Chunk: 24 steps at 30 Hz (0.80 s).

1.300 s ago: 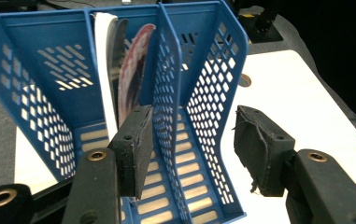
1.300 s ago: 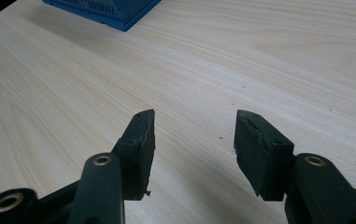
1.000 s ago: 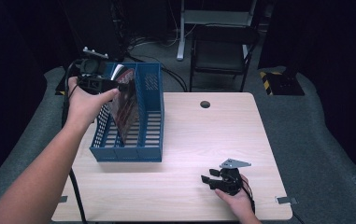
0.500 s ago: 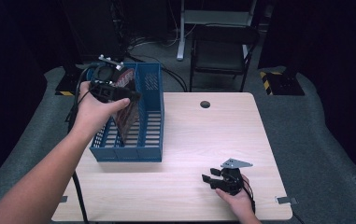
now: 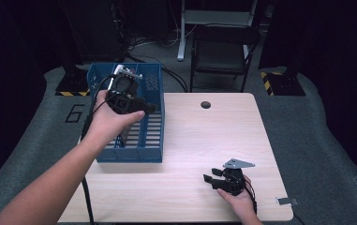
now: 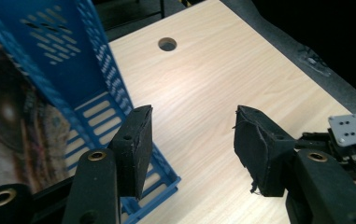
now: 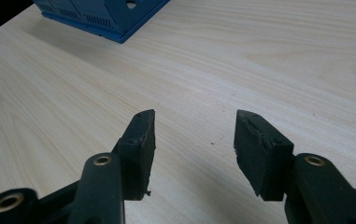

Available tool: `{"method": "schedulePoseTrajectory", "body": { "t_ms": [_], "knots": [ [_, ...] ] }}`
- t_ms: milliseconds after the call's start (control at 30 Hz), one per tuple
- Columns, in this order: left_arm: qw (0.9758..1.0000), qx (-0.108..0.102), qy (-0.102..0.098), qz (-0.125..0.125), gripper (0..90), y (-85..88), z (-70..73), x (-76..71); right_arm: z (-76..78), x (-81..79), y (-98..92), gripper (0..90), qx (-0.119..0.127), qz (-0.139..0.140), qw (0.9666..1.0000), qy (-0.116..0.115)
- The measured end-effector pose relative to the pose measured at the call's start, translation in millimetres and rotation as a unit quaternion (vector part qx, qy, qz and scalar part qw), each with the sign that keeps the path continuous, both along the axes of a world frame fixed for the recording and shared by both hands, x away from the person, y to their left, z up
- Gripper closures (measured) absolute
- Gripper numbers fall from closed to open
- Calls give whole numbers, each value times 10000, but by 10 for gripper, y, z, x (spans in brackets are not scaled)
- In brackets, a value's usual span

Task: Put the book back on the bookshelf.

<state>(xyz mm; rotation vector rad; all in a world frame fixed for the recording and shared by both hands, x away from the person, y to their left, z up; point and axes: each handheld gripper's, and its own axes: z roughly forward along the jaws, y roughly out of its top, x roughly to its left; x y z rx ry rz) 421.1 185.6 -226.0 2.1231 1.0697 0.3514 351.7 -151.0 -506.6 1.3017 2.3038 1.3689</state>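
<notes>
While your left gripper (image 5: 141, 107) sits over the blue file rack (image 5: 150, 140) at upper left of the high view, its jaws stand apart with nothing between them; in the left gripper view only bare tabletop and the rack's corner show in the gap. A printed book or magazine (image 6: 7, 121) stands in the rack, filling the left edge of that view, just beside the left jaw; whether it touches the jaw can't be told. In the high view your hand covers most of it, with a dark sliver showing below the hand in a middle slot. Your right gripper (image 5: 210, 179) rests low right of the frame on the light wood table (image 5: 204, 136), well apart from the rack, jaws also apart and empty, pointing left. In the right gripper view the rack's corner (image 7: 105, 16) sits at top left, far off.
</notes>
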Motion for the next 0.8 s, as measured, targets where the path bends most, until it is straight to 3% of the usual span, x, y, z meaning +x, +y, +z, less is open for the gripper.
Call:
{"method": "schedulePoseTrajectory", "body": {
  "t_ms": [467,800],
  "knots": [
    [9996,-43,181,-214,469,-50,-269,-91,36,-18,-15,479,2,-33,10000,-33],
    [9993,-31,206,-318,469,-8,-464,-210,36,-29,-15,477,-40,-49,10000,-6]
  ]
}}
